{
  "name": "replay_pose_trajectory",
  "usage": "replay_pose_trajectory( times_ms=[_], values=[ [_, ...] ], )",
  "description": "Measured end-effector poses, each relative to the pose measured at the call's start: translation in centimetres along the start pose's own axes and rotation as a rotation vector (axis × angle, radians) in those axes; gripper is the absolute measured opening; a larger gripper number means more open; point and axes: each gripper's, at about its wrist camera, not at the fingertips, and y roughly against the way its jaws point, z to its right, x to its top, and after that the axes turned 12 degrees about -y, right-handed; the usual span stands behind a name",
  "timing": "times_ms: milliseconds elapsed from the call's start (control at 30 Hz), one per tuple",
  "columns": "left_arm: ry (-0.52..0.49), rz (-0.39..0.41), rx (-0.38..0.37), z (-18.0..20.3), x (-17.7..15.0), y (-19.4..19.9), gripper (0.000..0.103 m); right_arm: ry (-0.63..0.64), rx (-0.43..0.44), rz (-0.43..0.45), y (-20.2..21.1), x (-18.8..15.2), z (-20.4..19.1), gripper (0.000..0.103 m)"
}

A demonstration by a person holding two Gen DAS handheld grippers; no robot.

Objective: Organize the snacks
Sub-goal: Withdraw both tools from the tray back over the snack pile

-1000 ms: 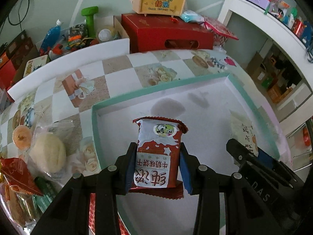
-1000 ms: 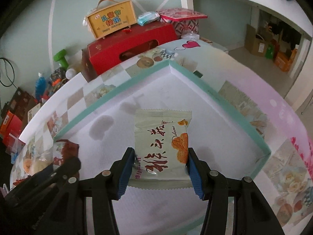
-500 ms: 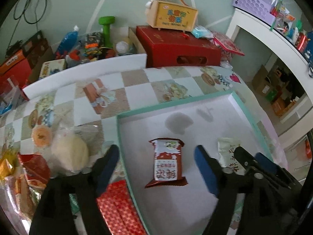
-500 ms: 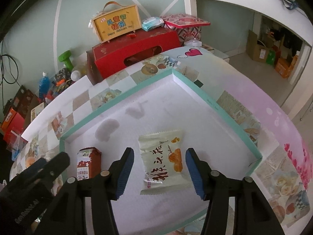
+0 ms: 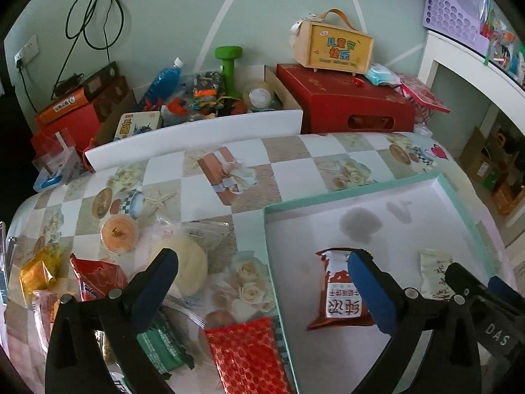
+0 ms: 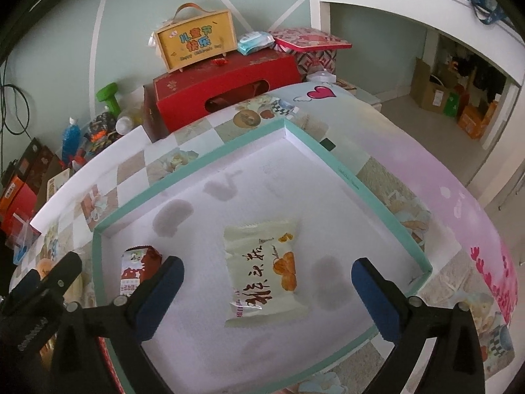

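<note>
Two snack packets lie flat inside the shallow white tray with the teal rim (image 6: 387, 210), apart from each other. The right gripper (image 6: 267, 290) is spread wide and holds nothing; the cream packet (image 6: 265, 271) lies between and just ahead of its blue pads (image 6: 374, 298), touching neither. The left gripper (image 5: 262, 287) is likewise spread wide and empty. The red-and-white packet (image 5: 339, 292) lies just inside its right finger, partly hidden by that pad. Beyond its left finger, outside the tray on the patterned tablecloth (image 5: 288, 170), sit loose snacks: a round bun in clear wrap (image 5: 183, 262), an orange disc (image 5: 118, 232) and a red patterned packet (image 5: 249, 354).
</note>
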Motion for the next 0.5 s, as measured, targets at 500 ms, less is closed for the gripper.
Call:
replay_pose_trajectory(
  times_ms=[500],
  values=[
    [0.014,-0.002,0.028,-2.1,-1.2,3.0,0.103,-0.021,0.11,0.036,2.4,0.2,-1.8,0.103]
  ],
)
